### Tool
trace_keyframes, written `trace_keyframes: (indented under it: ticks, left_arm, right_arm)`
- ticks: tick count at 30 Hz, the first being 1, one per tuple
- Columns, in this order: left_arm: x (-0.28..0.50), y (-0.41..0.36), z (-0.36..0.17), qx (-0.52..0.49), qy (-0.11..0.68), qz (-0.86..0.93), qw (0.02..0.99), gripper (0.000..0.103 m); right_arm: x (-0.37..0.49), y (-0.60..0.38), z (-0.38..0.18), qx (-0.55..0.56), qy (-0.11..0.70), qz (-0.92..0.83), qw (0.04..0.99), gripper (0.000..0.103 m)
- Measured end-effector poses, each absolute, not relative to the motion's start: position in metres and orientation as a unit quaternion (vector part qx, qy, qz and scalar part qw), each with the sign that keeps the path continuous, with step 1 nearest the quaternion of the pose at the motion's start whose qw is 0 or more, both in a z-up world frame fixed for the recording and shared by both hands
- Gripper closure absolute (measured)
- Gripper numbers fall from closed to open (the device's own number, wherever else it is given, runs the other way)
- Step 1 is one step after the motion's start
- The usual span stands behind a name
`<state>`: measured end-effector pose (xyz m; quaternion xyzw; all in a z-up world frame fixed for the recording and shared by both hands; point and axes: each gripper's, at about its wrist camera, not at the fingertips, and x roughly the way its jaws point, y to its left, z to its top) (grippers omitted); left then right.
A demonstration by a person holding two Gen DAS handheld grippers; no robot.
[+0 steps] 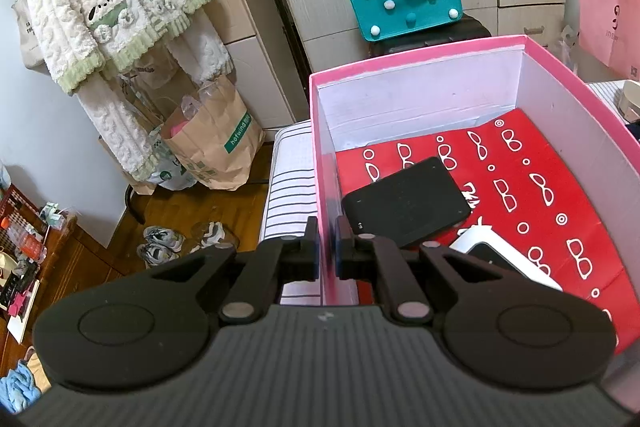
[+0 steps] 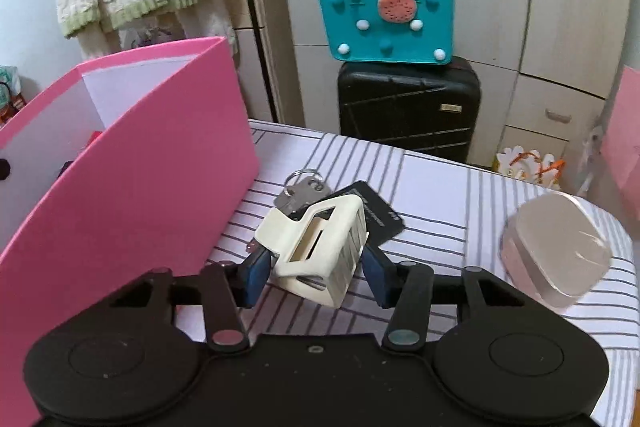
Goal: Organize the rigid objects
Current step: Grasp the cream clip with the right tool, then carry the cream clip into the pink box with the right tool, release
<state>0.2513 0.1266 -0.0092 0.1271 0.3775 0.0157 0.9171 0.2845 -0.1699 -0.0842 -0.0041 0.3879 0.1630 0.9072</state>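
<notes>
My left gripper (image 1: 328, 247) is shut on the near-left wall of the pink box (image 1: 320, 147). Inside the box lie a black flat case (image 1: 404, 207) and a white device (image 1: 504, 259) on a red patterned sheet (image 1: 540, 187). My right gripper (image 2: 316, 267) straddles a cream hair claw clip (image 2: 316, 247) on the striped tablecloth, pads close against its sides. Behind the clip lie keys on a ring (image 2: 300, 193) and a black card-like item (image 2: 376, 211). The pink box (image 2: 132, 195) stands to the left of the clip.
A clear-lidded pinkish container (image 2: 556, 247) sits on the striped table (image 2: 440, 187) to the right. Behind the table stand a black suitcase (image 2: 408, 107) with a teal felt bag (image 2: 388, 23) on top. The table's left edge (image 1: 280, 195) drops to the wood floor.
</notes>
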Motion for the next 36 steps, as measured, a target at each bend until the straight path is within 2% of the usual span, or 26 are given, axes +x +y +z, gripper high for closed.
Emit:
trace_keyframes:
  ticks: [10, 14, 22, 33, 36]
  left_arm:
    - [0.251, 0.126, -0.009, 0.12, 0.377, 0.015, 0.918, 0.097]
    - [0.25, 0.126, -0.01, 0.124, 0.377, 0.016, 0.918, 0.097]
    - [0.25, 0.125, -0.01, 0.131, 0.376, 0.017, 0.917, 0.096]
    - [0.249, 0.116, -0.011, 0.163, 0.376, 0.028, 0.912, 0.095]
    - [0.249, 0.116, -0.011, 0.165, 0.376, 0.029, 0.911, 0.094]
  right_arm:
    - [0.265, -0.177, -0.048, 0.028, 0.37, 0.16, 0.914, 0.047]
    - [0.246, -0.175, -0.014, 0.064, 0.37, 0.213, 0.902, 0.047]
    - [0.226, -0.132, 0.038, 0.047, 0.336, 0.322, 0.884, 0.047]
    - [0.285, -0.052, -0.015, -0.062, 0.401, 0.285, 0.868, 0.047]
    - [0.291, -0.044, -0.022, -0.114, 0.397, 0.263, 0.872, 0.047]
